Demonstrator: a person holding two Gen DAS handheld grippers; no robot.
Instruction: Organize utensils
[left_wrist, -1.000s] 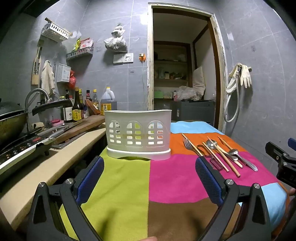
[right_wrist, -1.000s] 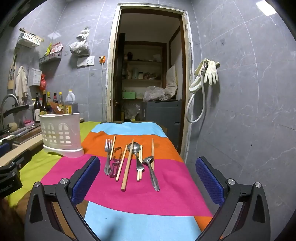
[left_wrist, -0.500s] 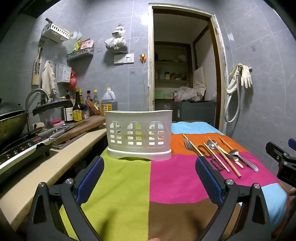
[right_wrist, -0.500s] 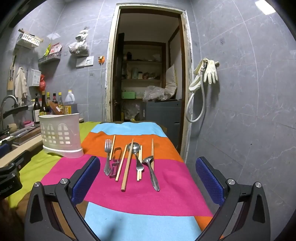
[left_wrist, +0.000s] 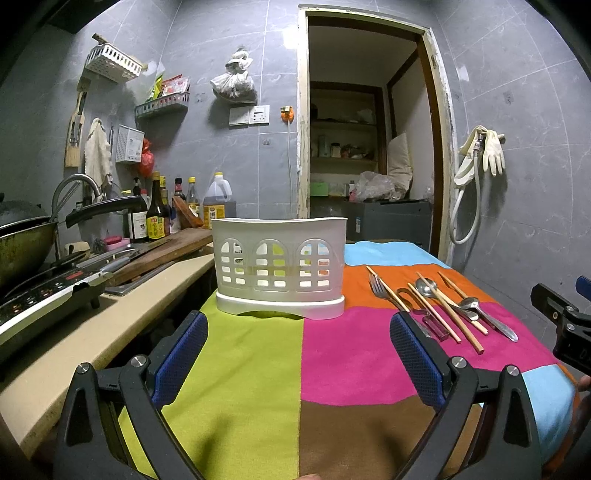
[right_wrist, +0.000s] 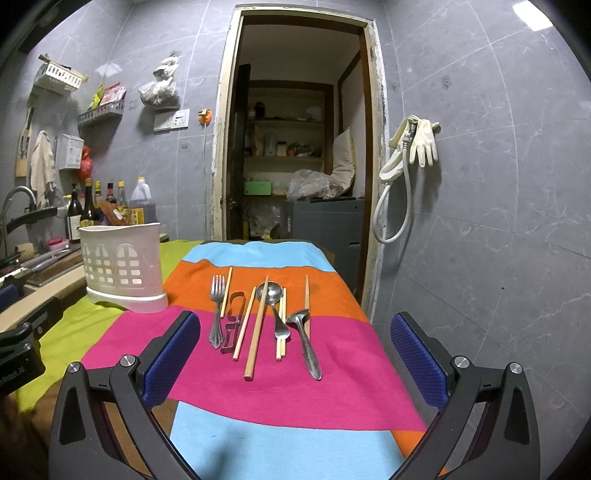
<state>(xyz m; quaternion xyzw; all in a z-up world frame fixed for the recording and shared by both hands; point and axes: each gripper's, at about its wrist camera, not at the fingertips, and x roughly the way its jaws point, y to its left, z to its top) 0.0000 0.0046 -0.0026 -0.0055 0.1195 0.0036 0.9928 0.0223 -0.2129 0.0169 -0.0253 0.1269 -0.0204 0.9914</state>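
White slotted plastic caddy (left_wrist: 280, 268) stands upright on the green patch of the patchwork-cloth surface (left_wrist: 332, 354), just ahead of the left gripper (left_wrist: 299, 360). Nothing has really changed over the last second: both grippers hover in the same spots and no utensil has shifted, so the task reads as not started. Left gripper jaws spread wide, nothing between them. Right gripper (right_wrist: 295, 363) likewise wide apart and empty, aimed at the utensil row.

Utensils lie loose on the orange and pink stripes, well apart from the caddy: steel fork (right_wrist: 216, 310), small clear-handled peeler-like tool (right_wrist: 232, 321), long wooden chopsticks (right_wrist: 257, 328), steel spoon bowl-up (right_wrist: 274, 301), second steel spoon (right_wrist: 304, 341), plus thinner chopsticks between them and at the right edge.

Caddy contents: through the arched cutouts only cloth colours show; looks empty, though the interior can't be fully checked from either view. Next step is likely the right gripper picking a first piece.
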